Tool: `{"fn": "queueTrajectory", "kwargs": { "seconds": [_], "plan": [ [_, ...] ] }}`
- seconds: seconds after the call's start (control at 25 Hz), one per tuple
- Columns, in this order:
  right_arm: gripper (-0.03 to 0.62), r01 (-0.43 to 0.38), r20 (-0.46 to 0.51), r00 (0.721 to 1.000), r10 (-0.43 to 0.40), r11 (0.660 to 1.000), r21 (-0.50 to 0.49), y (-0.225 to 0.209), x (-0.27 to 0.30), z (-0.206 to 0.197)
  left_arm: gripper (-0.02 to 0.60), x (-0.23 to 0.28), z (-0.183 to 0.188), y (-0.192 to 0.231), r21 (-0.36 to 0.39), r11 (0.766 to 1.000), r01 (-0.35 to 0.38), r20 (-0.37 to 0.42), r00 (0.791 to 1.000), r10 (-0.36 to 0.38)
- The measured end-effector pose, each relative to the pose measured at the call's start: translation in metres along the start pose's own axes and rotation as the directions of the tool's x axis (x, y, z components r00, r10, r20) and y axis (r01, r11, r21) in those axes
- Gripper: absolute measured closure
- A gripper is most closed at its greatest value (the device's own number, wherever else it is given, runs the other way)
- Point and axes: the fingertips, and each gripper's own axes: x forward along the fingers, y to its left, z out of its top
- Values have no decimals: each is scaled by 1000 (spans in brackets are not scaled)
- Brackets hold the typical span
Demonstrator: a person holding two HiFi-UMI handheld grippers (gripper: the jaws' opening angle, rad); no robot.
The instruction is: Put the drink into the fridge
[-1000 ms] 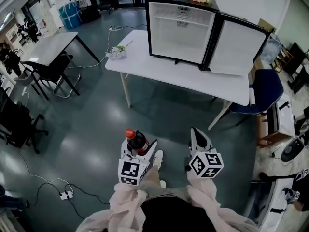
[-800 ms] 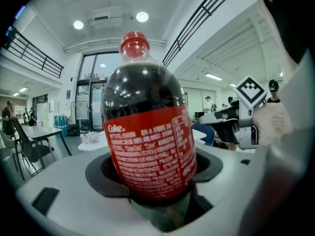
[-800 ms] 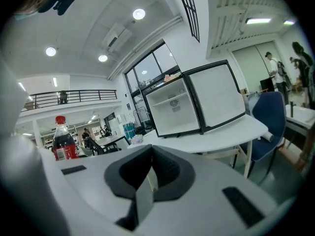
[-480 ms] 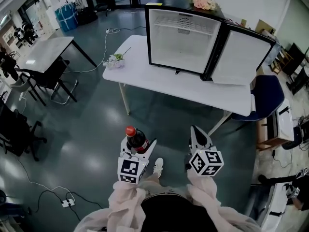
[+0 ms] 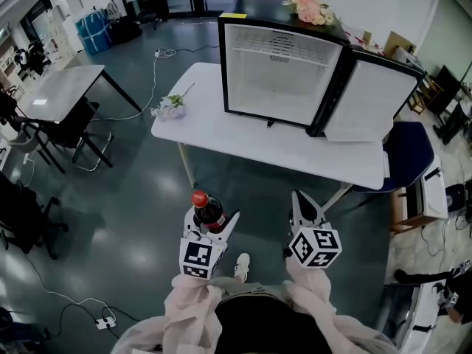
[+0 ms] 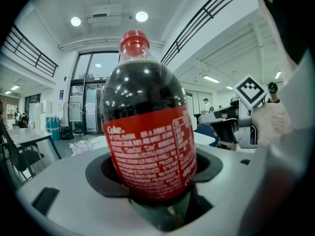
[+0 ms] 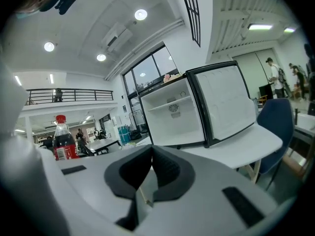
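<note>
A cola bottle (image 5: 209,212) with a red cap and red label stands upright in my left gripper (image 5: 214,225), which is shut on its lower body. In the left gripper view the bottle (image 6: 147,132) fills the middle, with the left gripper (image 6: 155,176) clamped round its base. My right gripper (image 5: 301,206) is shut and holds nothing; in its own view the right gripper (image 7: 149,168) shows its dark pads meeting. The small black fridge (image 5: 280,68) stands ahead on a white table (image 5: 243,135), its door (image 5: 372,94) swung open to the right and its white inside bare. The fridge (image 7: 177,114) also shows in the right gripper view.
A small white flower bunch (image 5: 168,108) lies at the table's left end, and pink flowers (image 5: 311,9) sit on the fridge top. A blue chair (image 5: 409,153) stands at the table's right end. Another table (image 5: 55,91) with black chairs is at left. A power strip (image 5: 103,321) lies on the floor.
The table and fridge have come a little nearer and lower in the head view. Both grippers keep their pose, the bottle still held in the left one.
</note>
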Motion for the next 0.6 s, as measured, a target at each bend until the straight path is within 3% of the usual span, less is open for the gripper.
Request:
{"fn": "queueTrajectory", "kwargs": {
  "seconds": [0.6],
  "plan": [
    [583,18,23,1000,-18,1000,14,-2,63,4,245,45,3,48,19,1000,20,19,1000,-20]
  ]
}}
